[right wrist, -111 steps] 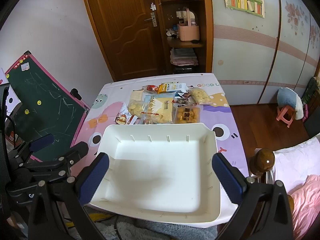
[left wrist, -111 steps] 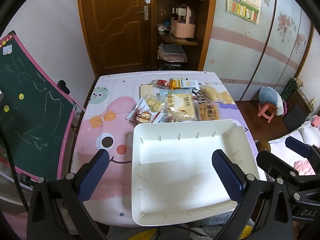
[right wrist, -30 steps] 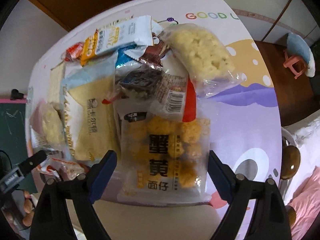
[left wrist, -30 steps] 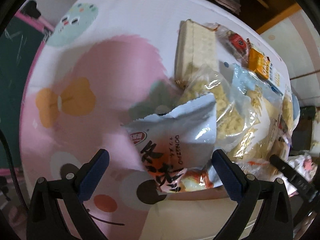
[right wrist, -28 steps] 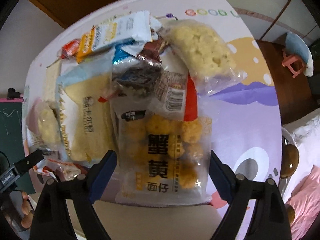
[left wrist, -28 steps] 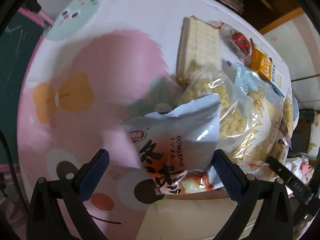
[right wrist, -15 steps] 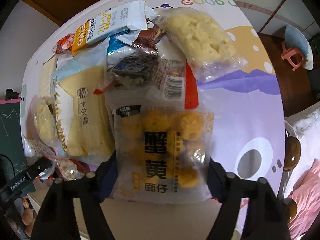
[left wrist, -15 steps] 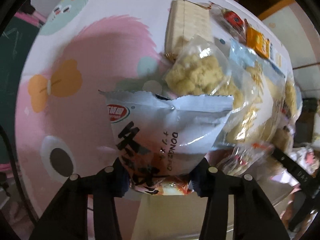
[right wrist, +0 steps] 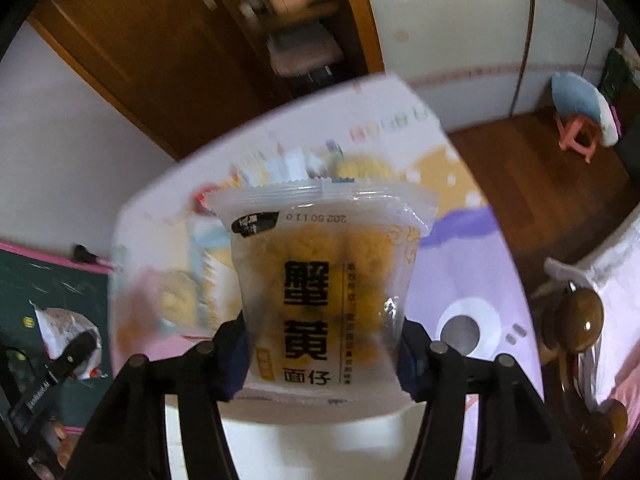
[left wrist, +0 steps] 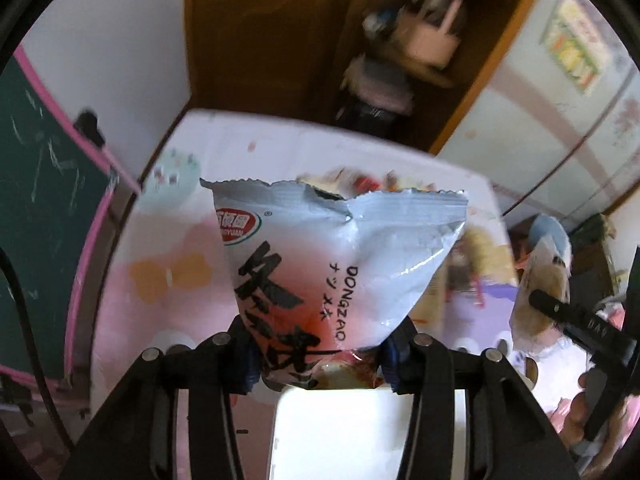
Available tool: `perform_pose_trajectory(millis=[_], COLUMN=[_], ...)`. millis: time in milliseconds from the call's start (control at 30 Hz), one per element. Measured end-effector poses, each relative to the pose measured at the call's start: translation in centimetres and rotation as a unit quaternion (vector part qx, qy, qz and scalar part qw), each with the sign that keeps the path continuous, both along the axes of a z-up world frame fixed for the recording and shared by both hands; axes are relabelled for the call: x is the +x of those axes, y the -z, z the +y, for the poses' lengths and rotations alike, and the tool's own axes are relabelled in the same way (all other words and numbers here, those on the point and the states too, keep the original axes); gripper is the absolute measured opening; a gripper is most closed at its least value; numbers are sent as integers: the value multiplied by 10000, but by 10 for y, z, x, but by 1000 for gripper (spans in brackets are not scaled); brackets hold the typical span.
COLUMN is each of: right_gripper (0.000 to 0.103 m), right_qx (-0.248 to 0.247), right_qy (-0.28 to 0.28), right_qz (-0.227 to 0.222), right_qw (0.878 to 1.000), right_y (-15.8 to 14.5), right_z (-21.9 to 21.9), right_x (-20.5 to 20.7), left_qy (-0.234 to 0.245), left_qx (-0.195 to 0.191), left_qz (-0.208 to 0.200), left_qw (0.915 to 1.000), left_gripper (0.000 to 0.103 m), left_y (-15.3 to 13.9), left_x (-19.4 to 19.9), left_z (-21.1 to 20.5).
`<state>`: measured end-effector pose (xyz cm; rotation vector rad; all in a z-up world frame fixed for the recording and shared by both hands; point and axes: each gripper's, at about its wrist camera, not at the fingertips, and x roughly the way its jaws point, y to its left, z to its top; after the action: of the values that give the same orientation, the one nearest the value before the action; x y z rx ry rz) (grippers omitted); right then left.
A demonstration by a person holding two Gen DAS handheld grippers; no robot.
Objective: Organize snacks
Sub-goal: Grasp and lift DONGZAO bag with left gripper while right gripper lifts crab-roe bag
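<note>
A white and red foil snack bag (left wrist: pixel 336 264) with black lettering hangs upright above the table, my left gripper (left wrist: pixel 318 356) shut on its lower end. In the right wrist view a clear bag of yellow snack balls (right wrist: pixel 324 280) stands between the pads of my right gripper (right wrist: pixel 322 356), whose jaws are closing and pressing its sides. The white tray (left wrist: pixel 340 432) lies just below both grippers, its near corner (right wrist: pixel 300 440) showing under the clear bag. The other snack packets (right wrist: pixel 288 168) lie blurred on the table behind.
The table wears a pink and purple cartoon cloth (left wrist: pixel 160 280). A green chalkboard (left wrist: pixel 40 200) leans at its left. A wooden door and shelf (left wrist: pixel 400 60) stand behind. At the right are a pink stool (right wrist: pixel 580 140) and a round wooden bedpost (right wrist: pixel 580 320).
Both grippers closed on their bags and lifted them off the table. The views tilted up from the snack pile to the door and shelf.
</note>
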<state>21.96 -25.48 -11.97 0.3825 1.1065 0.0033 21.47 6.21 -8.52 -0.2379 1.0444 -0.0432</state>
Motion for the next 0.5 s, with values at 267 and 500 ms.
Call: perform_pose_trajectory(millis=[267,500], right_gripper=[60,61], right_qx=[175,273], right_qy=[-689,-1258], right_qz=[-970,-1409], right_qw=[9927,9816], right_y=[-97,-121], right_z=[27,57], right_x=[-75,-148], left_qy=[659,1047], left_qx=[50,257], left_qz=[-1069,-1582], left_qw=[9921,9815], left_gripper=[45,46], left_y=[-88,-115], left_x=[-77,-145], left_z=[-15,-36])
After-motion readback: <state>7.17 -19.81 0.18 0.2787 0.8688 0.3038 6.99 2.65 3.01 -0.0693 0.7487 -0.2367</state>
